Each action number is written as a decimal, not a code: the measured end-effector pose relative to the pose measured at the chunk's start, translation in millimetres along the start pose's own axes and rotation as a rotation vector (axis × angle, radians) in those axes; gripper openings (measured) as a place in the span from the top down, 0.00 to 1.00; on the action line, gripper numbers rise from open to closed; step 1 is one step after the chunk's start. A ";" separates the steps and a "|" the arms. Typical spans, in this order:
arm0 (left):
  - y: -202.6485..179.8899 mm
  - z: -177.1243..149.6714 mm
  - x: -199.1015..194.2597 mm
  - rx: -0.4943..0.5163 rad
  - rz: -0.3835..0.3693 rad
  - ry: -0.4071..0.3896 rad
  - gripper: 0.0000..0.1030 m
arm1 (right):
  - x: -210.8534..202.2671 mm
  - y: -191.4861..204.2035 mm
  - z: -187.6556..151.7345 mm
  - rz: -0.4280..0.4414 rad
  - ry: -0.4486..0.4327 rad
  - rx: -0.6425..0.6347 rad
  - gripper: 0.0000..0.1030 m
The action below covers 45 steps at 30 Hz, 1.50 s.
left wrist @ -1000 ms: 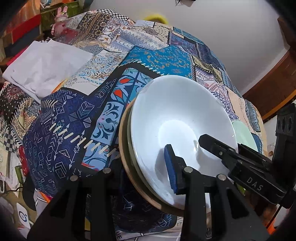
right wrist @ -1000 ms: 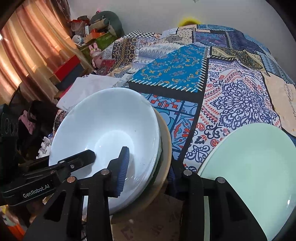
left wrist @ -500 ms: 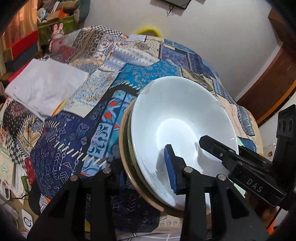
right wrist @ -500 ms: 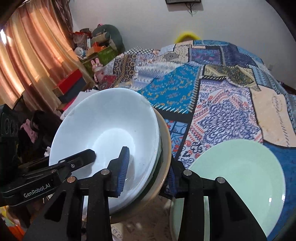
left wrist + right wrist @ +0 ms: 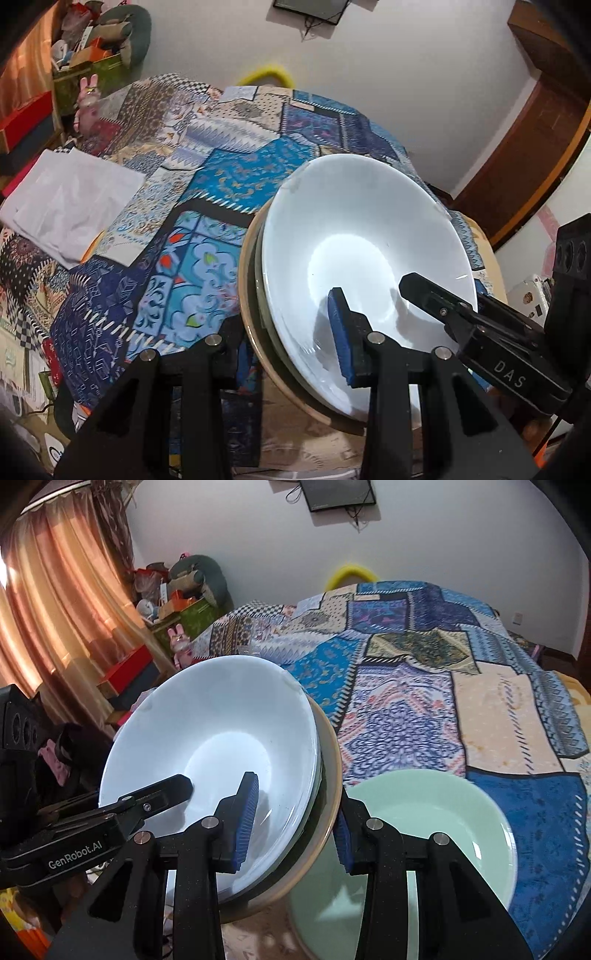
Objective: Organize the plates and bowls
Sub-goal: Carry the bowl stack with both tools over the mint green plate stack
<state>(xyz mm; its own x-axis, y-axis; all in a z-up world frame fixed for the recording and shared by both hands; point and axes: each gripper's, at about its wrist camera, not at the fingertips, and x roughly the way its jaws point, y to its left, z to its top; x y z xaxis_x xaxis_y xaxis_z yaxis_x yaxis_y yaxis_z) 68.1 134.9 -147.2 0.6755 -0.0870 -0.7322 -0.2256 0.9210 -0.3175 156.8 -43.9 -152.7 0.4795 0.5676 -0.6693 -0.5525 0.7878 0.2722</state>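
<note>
A stack of nested bowls is held up off the bed, white bowl point(image 5: 369, 236) on top and a tan bowl point(image 5: 247, 288) beneath. My left gripper point(image 5: 288, 343) is shut on the stack's left rim, and my right gripper point(image 5: 291, 830) is shut on its right rim. The white bowl point(image 5: 221, 746) and tan rim point(image 5: 332, 768) also show in the right wrist view. Each view shows the other gripper's finger inside the white bowl. A pale green plate point(image 5: 436, 830) lies on the patchwork bedspread point(image 5: 424, 686) below the right gripper.
A folded white cloth point(image 5: 70, 199) lies on the bedspread point(image 5: 207, 192) at the left. Boxes and toys point(image 5: 173, 605) stand by the curtain point(image 5: 48, 602) beyond the bed. A wooden door frame point(image 5: 532, 140) is at the right.
Both grippers have lifted the bowl stack higher off the bed; more of the room and the whole green plate come into view below. The grips have not changed.
</note>
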 end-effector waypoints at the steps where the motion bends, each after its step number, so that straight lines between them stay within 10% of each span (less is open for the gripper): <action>1: -5.1 0.5 -0.2 0.007 -0.004 -0.001 0.64 | -3.4 -3.2 -0.4 -0.003 -0.005 0.005 0.67; 45: -123.3 -20.6 70.5 0.164 -0.074 0.164 0.64 | -35.4 -106.3 -43.1 -0.086 0.040 0.180 0.67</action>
<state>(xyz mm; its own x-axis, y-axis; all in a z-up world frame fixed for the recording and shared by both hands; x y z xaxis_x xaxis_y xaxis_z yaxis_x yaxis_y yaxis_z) 129.0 7.4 -172.0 0.5601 -0.2047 -0.8028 -0.0535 0.9580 -0.2816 169.1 -158.0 -187.8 0.4904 0.4896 -0.7210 -0.3787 0.8648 0.3296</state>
